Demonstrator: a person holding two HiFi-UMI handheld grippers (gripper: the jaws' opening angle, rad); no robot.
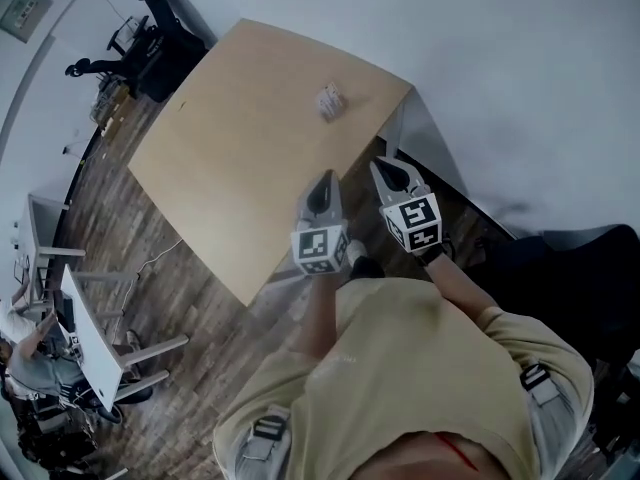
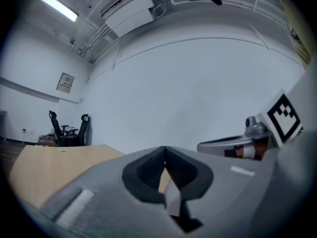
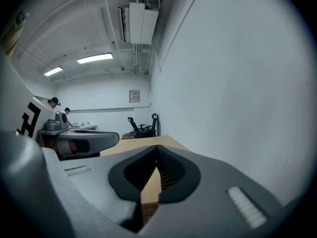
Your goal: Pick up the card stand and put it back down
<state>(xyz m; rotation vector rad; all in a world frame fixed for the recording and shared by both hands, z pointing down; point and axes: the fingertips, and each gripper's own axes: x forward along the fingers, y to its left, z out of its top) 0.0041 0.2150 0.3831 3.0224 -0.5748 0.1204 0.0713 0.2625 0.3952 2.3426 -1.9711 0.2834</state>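
Observation:
The card stand [image 1: 330, 100], a small pale object, stands on the light wooden table [image 1: 240, 138] near its far right edge. My left gripper [image 1: 324, 180] hovers over the table's near right edge, shut and empty, well short of the stand. Beside it, my right gripper [image 1: 384, 166] hangs just off the table's right side, also shut and empty. In the left gripper view the jaws [image 2: 165, 156] meet over the tabletop [image 2: 54, 165], and the right gripper [image 2: 233, 145] shows at the right. The right gripper view has its jaws [image 3: 157, 155] closed, with the left gripper [image 3: 81, 140] at the left. Neither gripper view shows the stand.
Black office chairs [image 1: 150, 28] stand beyond the table's far left corner. A white desk [image 1: 85, 333] with a seated person [image 1: 30, 353] is at the lower left on the wood floor. A white wall [image 1: 500, 78] runs close along the table's right side.

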